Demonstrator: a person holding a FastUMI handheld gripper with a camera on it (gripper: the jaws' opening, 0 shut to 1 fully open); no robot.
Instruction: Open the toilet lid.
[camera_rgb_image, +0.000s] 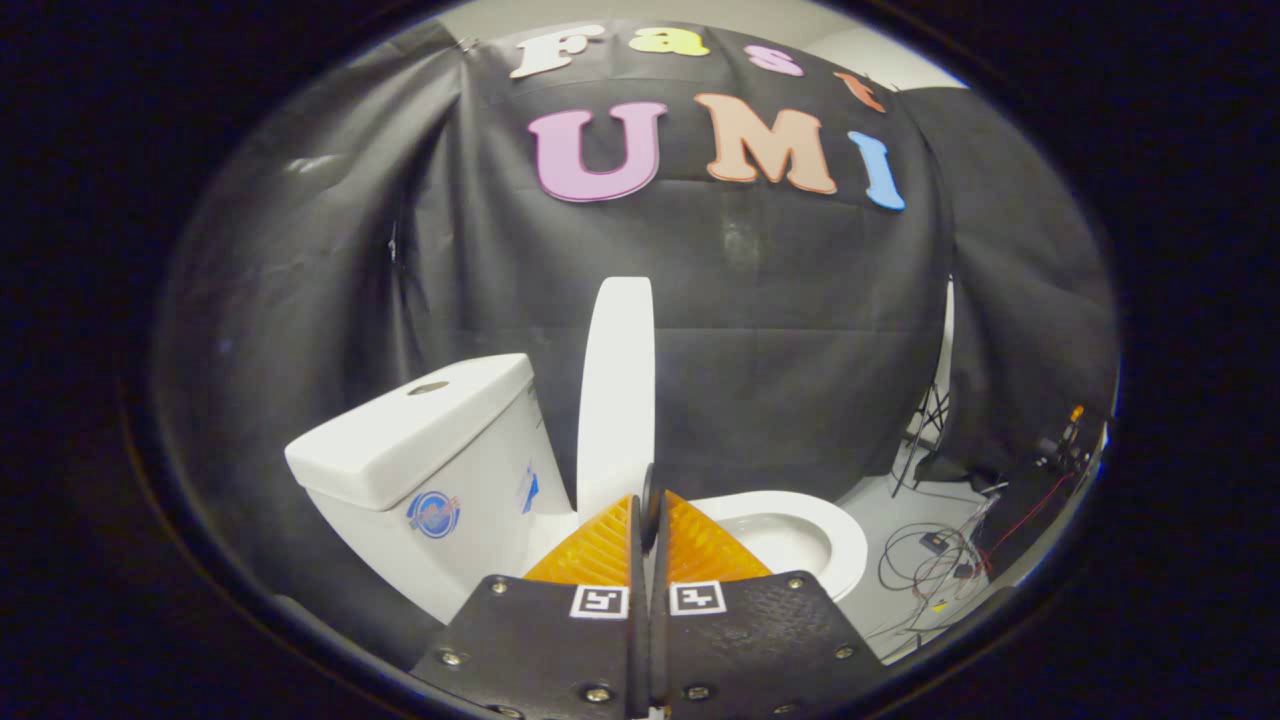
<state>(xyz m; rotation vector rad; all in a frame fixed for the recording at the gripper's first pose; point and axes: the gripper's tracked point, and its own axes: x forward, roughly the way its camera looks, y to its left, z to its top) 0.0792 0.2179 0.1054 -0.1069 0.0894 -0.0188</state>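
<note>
A white toilet stands ahead of me against the black cloth wall. Its lid (617, 390) is raised, standing nearly upright and seen almost edge-on beside the tank (420, 440). The seat and open bowl (800, 530) lie just beyond the fingers, slightly to the right. My gripper (647, 505) is shut, its two fingers closed together with only a thin slit between them. The tips sit right in front of the lid's lower end. I see nothing clearly pinched between them.
The tank has a flush button on top and stickers on its side. Loose cables (930, 560) and a small device lie on the grey floor right of the bowl. A stand's legs (925, 430) rise by the cloth's right edge.
</note>
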